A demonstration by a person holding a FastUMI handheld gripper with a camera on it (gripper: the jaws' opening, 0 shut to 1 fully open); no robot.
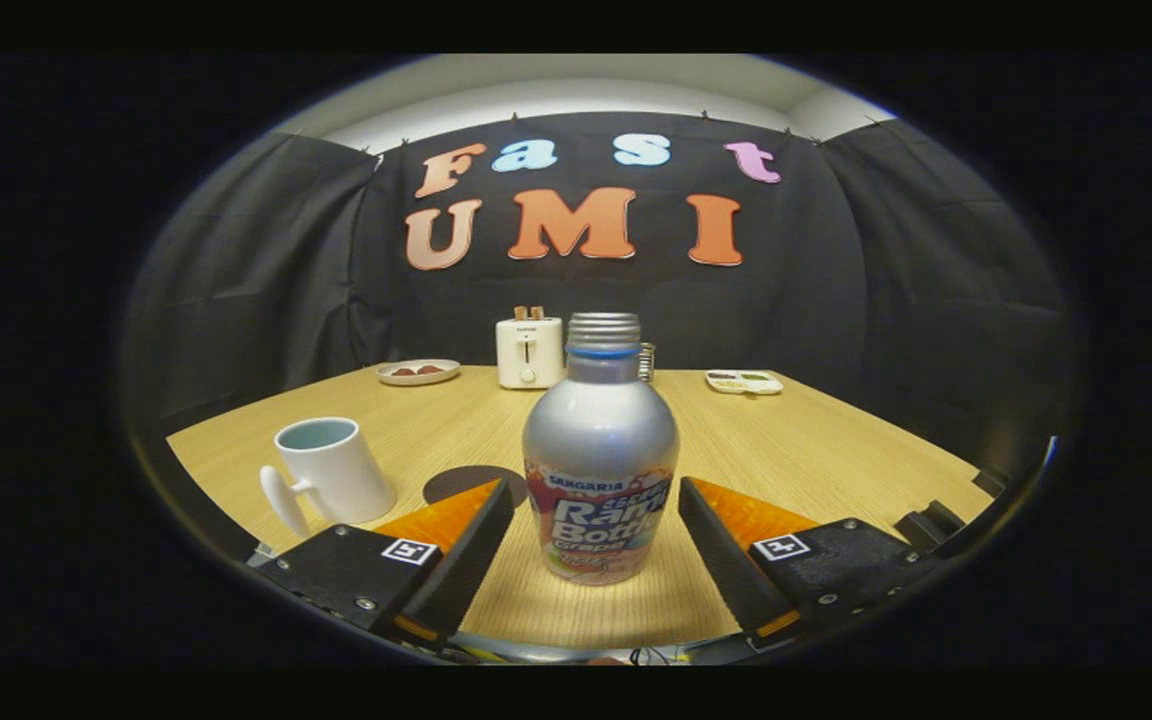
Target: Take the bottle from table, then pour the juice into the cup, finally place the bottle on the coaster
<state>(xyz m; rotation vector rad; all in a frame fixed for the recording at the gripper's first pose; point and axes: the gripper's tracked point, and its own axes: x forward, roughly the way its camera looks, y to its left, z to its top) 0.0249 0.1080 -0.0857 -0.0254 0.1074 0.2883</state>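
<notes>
Silver bottle (600, 450) stands upright on the wooden table (816, 440) between the gripper's (596, 520) wide-open fingers, ungrasped; closing comes next. Cup (334, 470) and coaster (466, 482) wait near left.

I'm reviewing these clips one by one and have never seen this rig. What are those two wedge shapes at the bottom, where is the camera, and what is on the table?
The camera rides on a hand-held gripper and looks forward along its two fingers; those are the wedges. They stand open on either side of a silver bottle, which stands upright on the wooden table between them, with a small gap on each side, so nothing is held. Beside the left finger are a white cup and a dark round coaster. Far beyond stand a white toaster, a plate and a small tray.
</notes>
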